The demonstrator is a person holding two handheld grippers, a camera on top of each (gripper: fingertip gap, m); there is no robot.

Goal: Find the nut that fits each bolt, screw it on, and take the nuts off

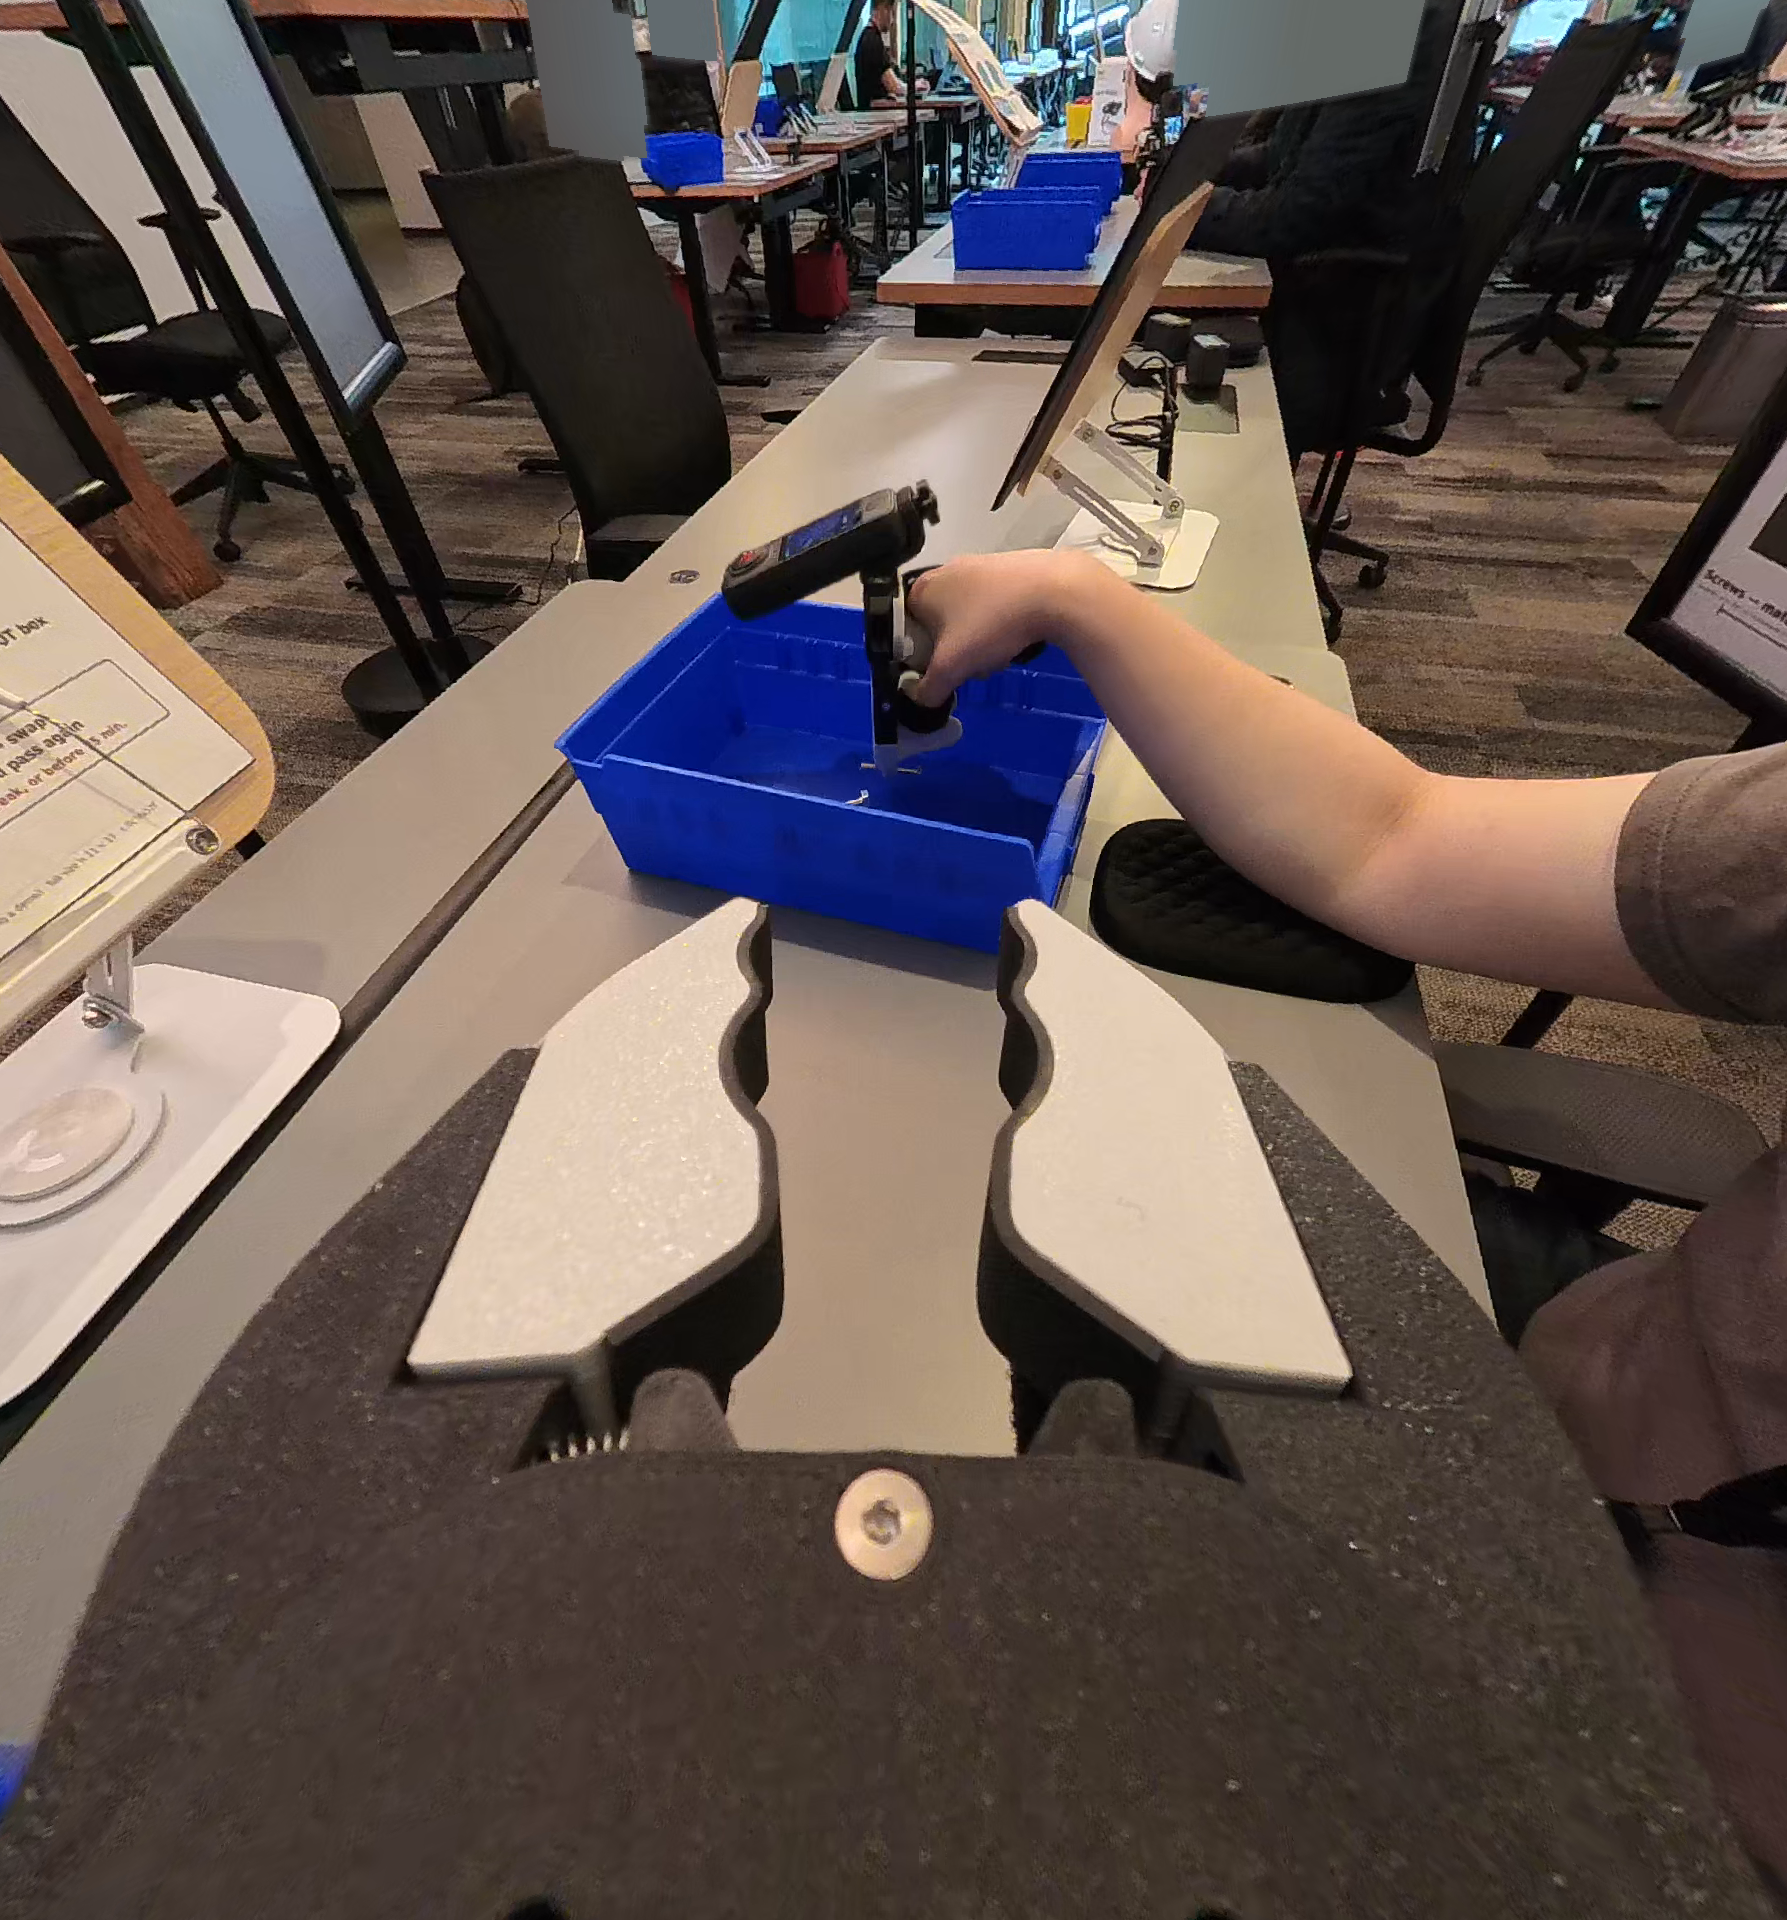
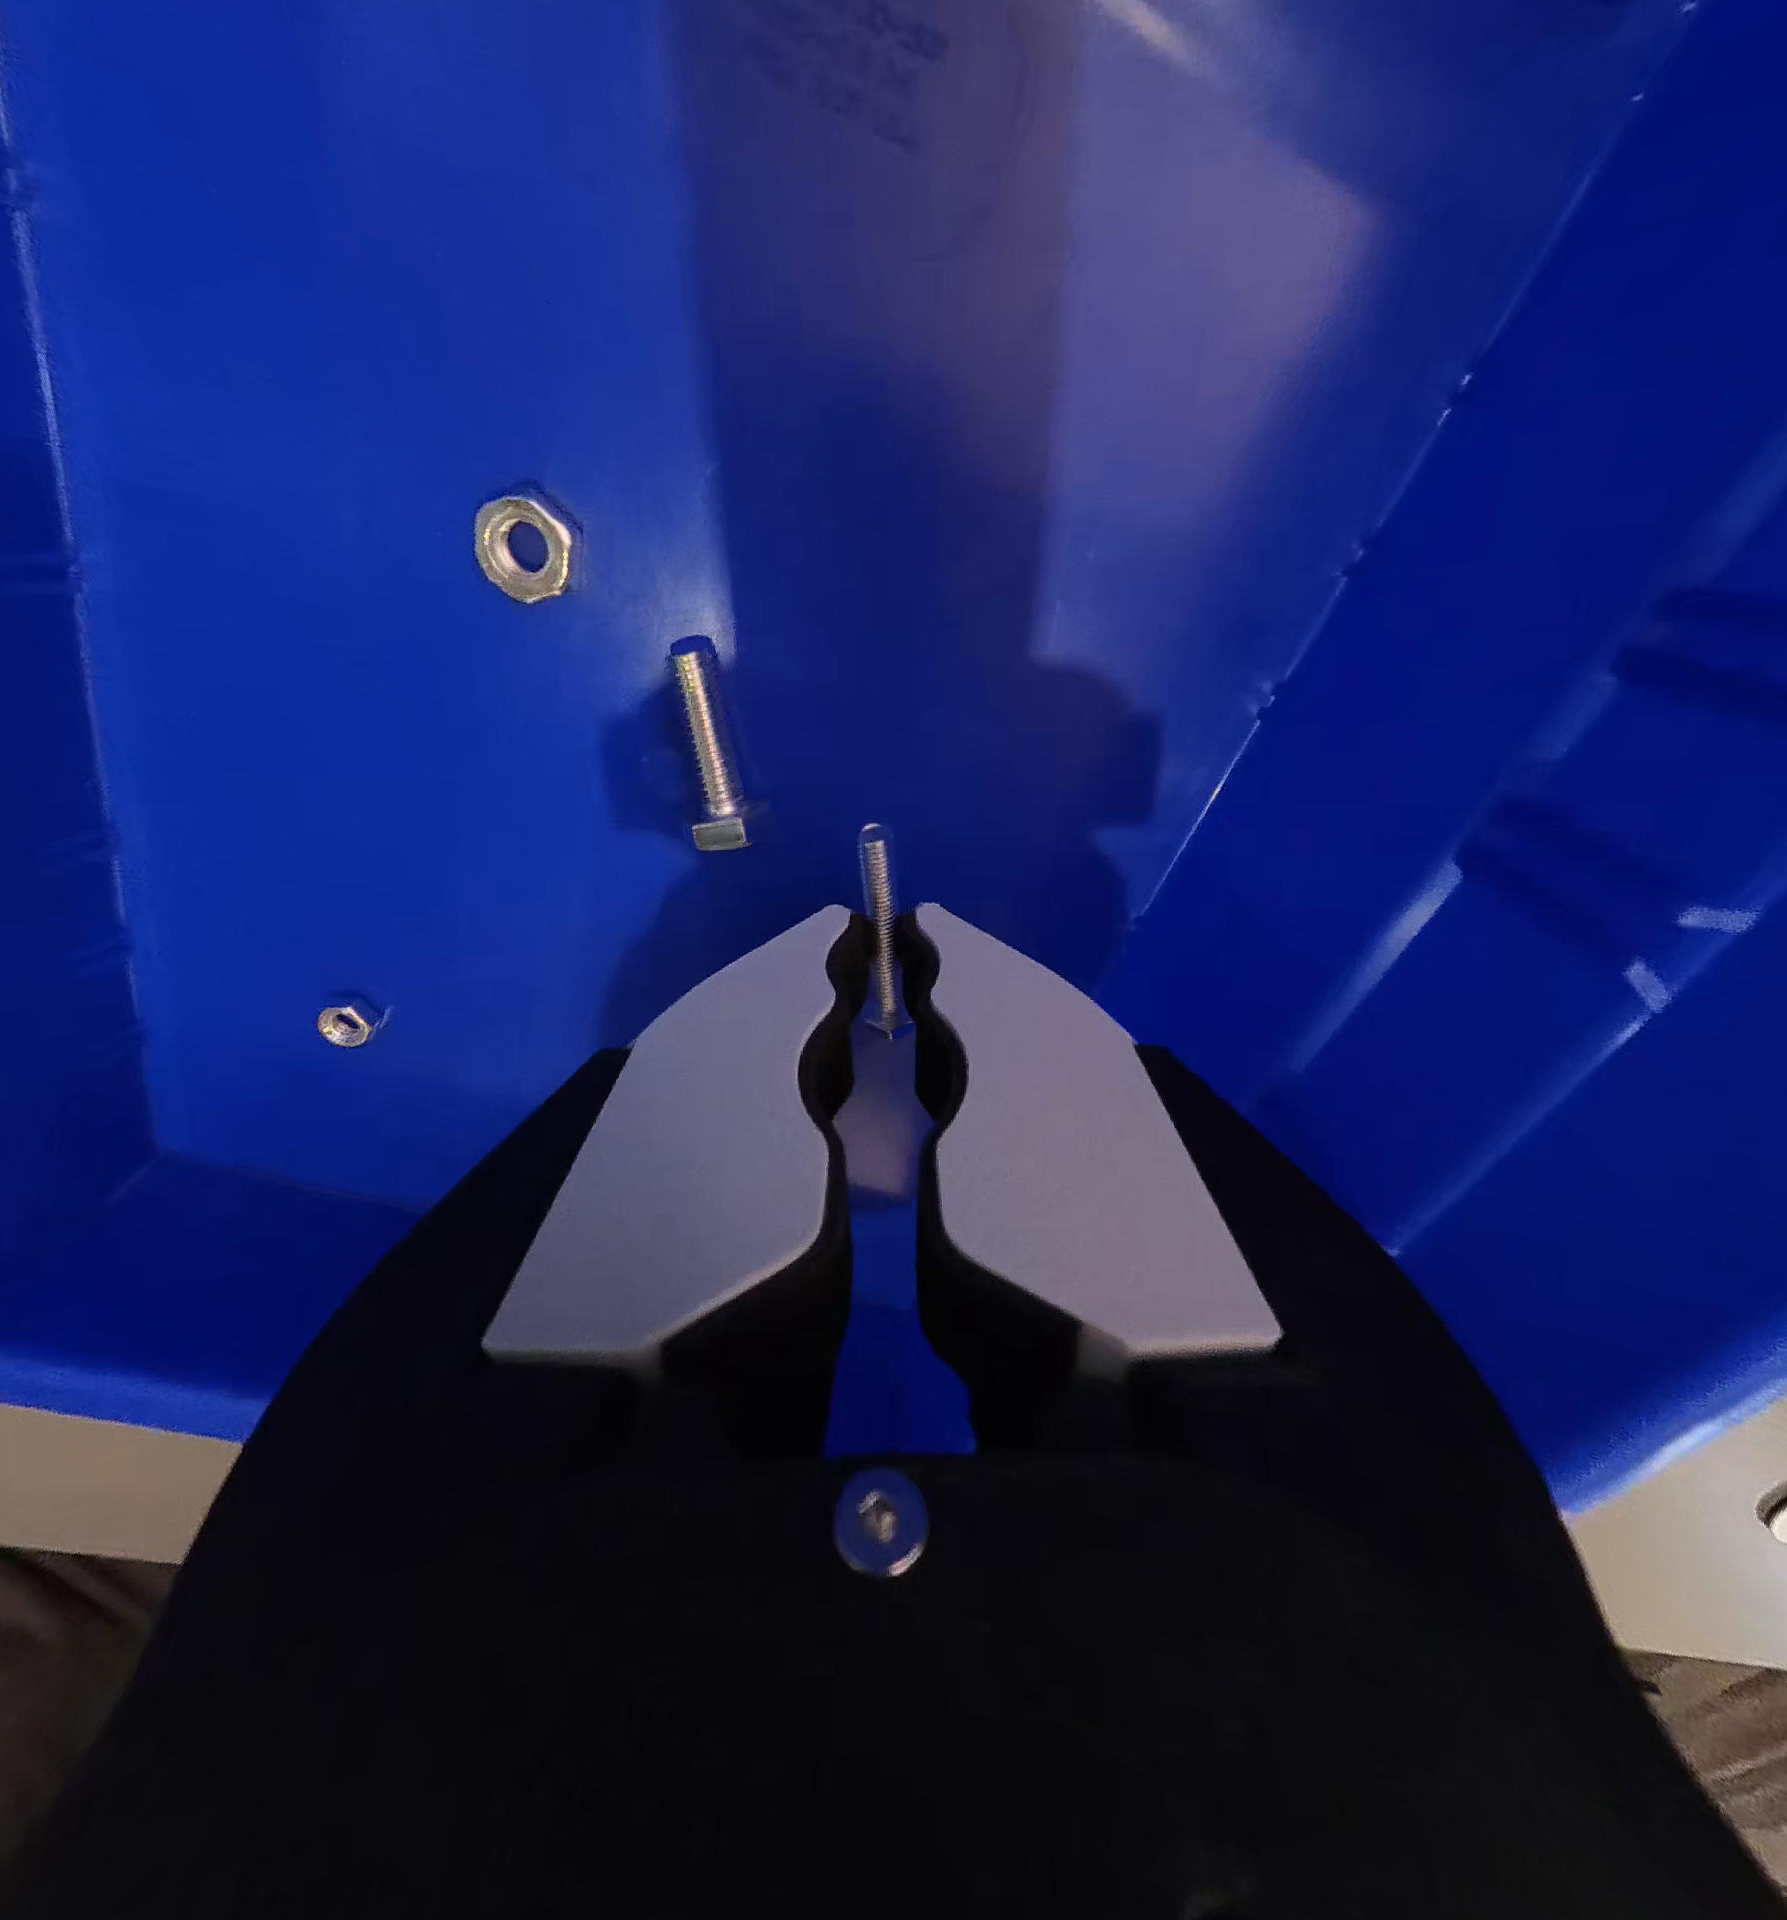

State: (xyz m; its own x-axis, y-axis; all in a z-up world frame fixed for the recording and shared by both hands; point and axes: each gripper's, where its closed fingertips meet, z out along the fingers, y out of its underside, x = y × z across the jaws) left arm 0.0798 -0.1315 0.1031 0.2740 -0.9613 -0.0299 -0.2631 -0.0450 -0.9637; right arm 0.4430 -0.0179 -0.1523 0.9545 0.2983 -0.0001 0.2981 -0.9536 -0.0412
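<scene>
right hand-held gripper [image 2: 881, 914] clamping thin bolt [image 2: 876, 935] in blue bin [image 2: 245, 1195], left hand-held gripper [image 1: 884, 951] wide, over table [image 1: 868, 1143]

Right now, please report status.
Left gripper open, empty. Right gripper shut on thin bolt inside blue bin. Thick bolt, two nuts loose. Nothing in the way.

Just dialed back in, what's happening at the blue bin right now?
The right gripper is down inside the blue bin, jaws shut on a thin bolt whose threaded end points forward. Loose on the bin floor lie a thicker bolt, a large nut and a small nut. The left gripper waits open and empty over the grey table, short of the bin. No nut is threaded yet.
</scene>
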